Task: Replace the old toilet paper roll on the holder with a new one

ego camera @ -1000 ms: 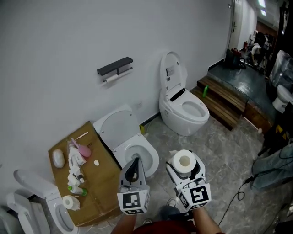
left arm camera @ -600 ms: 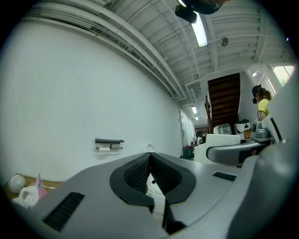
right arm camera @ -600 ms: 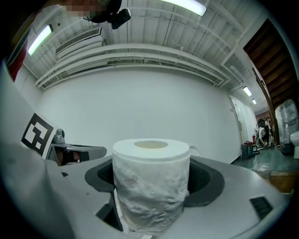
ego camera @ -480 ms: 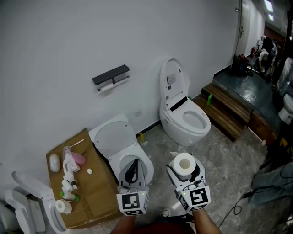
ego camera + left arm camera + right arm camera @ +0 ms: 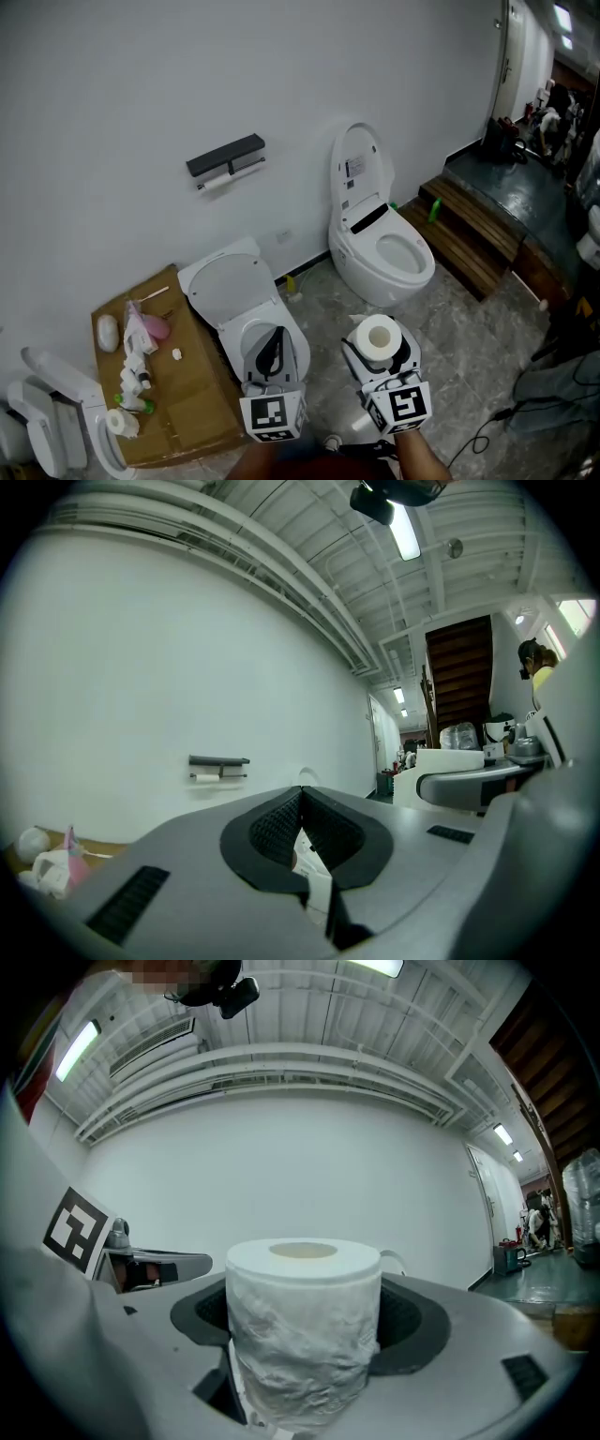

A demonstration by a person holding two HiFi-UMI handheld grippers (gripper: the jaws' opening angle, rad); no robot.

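Note:
On the white wall hangs a black toilet paper holder [image 5: 225, 155] with a thin, nearly used-up roll [image 5: 219, 180] under it; the holder [image 5: 218, 761] also shows small in the left gripper view. My right gripper [image 5: 380, 349] is shut on a full white toilet paper roll [image 5: 379, 335], held upright with its core facing up; this new roll [image 5: 302, 1330] fills the right gripper view. My left gripper [image 5: 273, 349] is shut with nothing between its dark pads [image 5: 281, 827]. Both grippers point level toward the wall, well short of the holder.
A toilet with its lid up [image 5: 246, 309] stands just ahead of the left gripper. A second toilet [image 5: 380, 239] is to the right. A cardboard box [image 5: 178, 398] with bottles and a small paper roll [image 5: 117, 424] lies left. Wooden steps [image 5: 469, 234] are at the right.
The view has moved forward toward the wall; both grippers advanced with it. The toilets and the box have slid down and left in the head view. Neither grip changed.

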